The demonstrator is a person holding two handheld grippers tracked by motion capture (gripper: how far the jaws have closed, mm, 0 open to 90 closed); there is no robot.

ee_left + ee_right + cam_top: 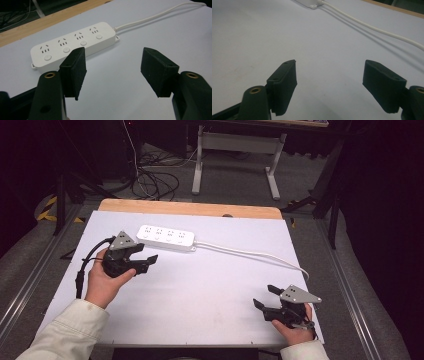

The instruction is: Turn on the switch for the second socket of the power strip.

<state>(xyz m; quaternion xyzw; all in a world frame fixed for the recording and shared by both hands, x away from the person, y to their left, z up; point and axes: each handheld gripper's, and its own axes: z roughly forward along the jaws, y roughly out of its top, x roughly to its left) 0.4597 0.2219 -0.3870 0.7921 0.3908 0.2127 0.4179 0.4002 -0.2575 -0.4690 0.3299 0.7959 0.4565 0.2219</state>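
A white power strip (166,238) (72,45) with several sockets and round buttons lies flat at the back of the white table. Its white cord (255,255) (372,28) runs right to the table's edge. My left gripper (148,258) (113,72) is held just in front of the strip's left half, jaws open and empty, apart from the strip. My right gripper (267,296) (329,87) hovers near the front right corner, jaws open with nothing between them. The strip's near end (308,3) shows at the top of the right gripper view.
The white table surface (200,290) has a wooden strip (190,208) along its far edge. Beyond it on the floor are a white desk frame (235,155) and loose cables (155,182). Metal rails (30,280) flank the table.
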